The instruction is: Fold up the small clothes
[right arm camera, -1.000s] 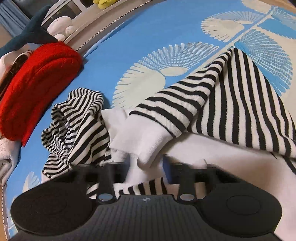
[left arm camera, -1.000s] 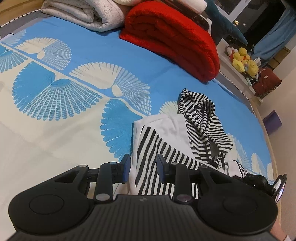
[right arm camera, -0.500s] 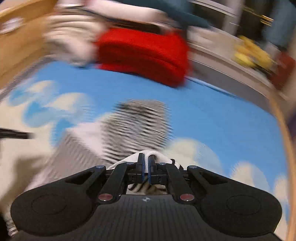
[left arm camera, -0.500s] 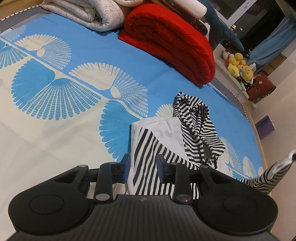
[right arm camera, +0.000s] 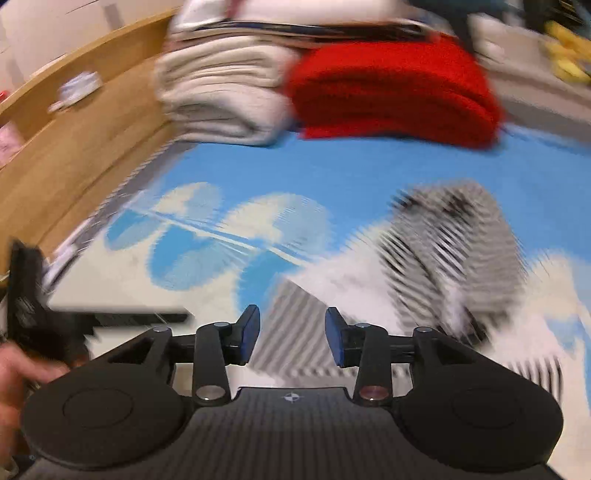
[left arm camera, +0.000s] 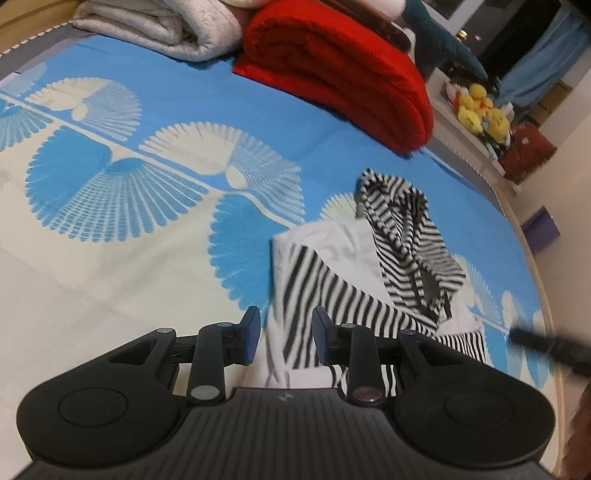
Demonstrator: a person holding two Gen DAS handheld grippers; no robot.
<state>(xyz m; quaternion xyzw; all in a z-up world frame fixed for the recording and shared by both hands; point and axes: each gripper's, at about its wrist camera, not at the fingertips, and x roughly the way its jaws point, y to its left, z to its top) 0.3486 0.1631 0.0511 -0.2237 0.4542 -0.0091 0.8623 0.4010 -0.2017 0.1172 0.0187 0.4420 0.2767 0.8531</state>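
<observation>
A small black-and-white striped hooded top (left arm camera: 373,266) lies on the blue and cream bedspread (left arm camera: 129,206), its striped hood (left arm camera: 406,229) crumpled at the far end and a striped sleeve folded across the white body. My left gripper (left arm camera: 284,334) is open, its jaws either side of the garment's near left edge, holding nothing. In the blurred right wrist view the same top (right arm camera: 424,251) lies ahead. My right gripper (right arm camera: 291,334) is open and empty above its near part.
A folded red blanket (left arm camera: 343,66) and a folded grey-white blanket (left arm camera: 162,26) lie at the bed's far end. A shelf with yellow plush toys (left arm camera: 480,110) stands beyond. A wooden bed frame (right arm camera: 81,133) runs along the left. The right gripper's dark tip (left arm camera: 546,343) shows at far right.
My right gripper has let go of the striped sleeve it was lifting and opened, swinging left over the bed. The sleeve now lies down on the garment. My left gripper has stayed put.
</observation>
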